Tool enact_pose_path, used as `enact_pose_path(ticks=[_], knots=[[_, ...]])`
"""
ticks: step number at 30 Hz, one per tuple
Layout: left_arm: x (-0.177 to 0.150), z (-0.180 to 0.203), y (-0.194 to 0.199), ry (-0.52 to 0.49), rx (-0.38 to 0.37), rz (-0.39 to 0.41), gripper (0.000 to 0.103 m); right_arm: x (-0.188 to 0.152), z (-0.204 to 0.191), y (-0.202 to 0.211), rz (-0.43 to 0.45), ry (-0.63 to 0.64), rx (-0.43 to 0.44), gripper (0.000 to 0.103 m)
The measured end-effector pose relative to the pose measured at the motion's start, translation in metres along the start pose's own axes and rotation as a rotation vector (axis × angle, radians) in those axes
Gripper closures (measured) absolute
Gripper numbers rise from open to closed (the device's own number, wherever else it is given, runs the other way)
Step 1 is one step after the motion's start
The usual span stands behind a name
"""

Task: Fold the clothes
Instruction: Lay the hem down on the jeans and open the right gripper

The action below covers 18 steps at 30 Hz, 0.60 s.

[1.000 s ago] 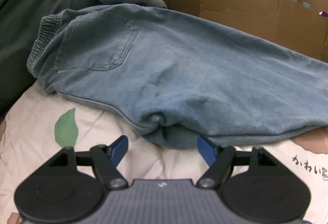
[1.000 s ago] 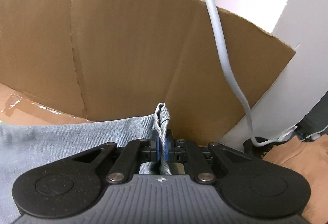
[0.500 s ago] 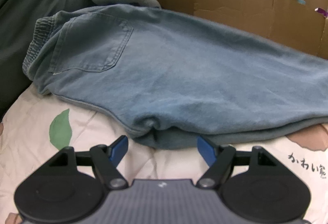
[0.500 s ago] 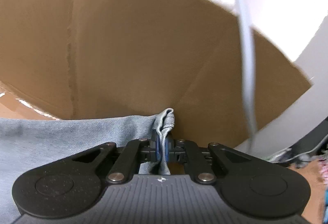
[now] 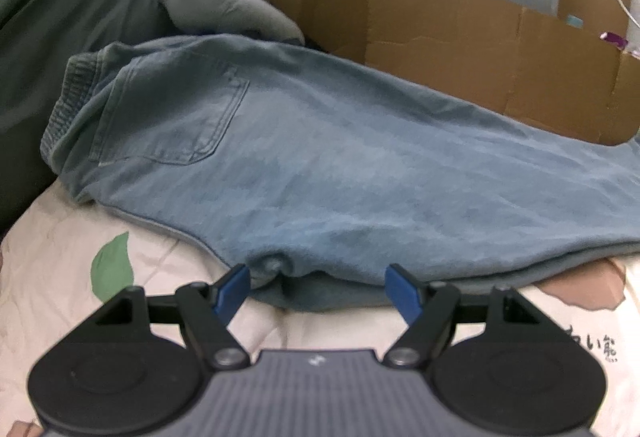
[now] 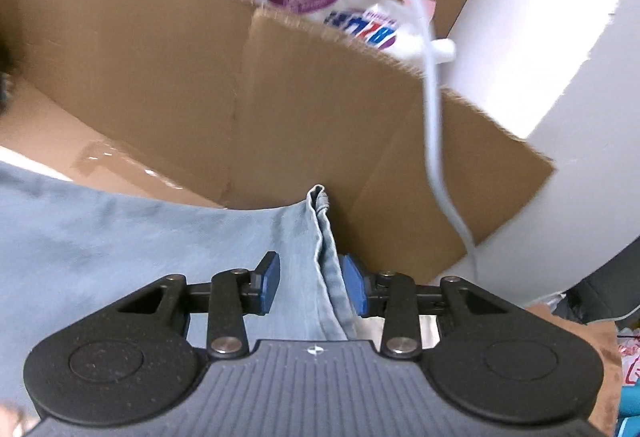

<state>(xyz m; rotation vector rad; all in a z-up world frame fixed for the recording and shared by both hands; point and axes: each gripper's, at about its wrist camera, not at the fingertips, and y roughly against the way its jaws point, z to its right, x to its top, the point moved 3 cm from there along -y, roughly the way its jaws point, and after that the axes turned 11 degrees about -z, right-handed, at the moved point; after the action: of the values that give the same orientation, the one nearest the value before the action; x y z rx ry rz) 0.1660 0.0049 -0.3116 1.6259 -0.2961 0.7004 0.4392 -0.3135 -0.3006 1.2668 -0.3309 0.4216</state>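
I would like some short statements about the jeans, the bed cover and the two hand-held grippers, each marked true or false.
1. The light blue denim jeans lie on a cream bed cover with a green leaf print. True.
2. The right hand-held gripper is clamped shut on the hem. False: its jaws have just been opening; the hem lies between them, unpressed.
3. The left hand-held gripper is open. True.
4. A red plastic crate stands behind the jeans. False: brown cardboard stands there.
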Motion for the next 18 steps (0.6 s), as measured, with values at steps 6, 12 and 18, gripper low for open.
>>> enact_pose_path(ticks=[6,12,18], knots=[[-0.003,0.007,0.007,0.001,-0.009,-0.005,0.026,-0.028,0.037,0.063,-0.025,0.018,0.042,0.055],[0.0,0.016,0.019,-0.006,-0.023,-0.013,0.026,-0.076,0.07,0.064,-0.05,-0.063,0.095,0.055],[0.016,0.037,0.022,-0.029,-0.039,0.013,0.026,-0.108,0.091,0.014,-0.088,-0.26,0.185,0.055]])
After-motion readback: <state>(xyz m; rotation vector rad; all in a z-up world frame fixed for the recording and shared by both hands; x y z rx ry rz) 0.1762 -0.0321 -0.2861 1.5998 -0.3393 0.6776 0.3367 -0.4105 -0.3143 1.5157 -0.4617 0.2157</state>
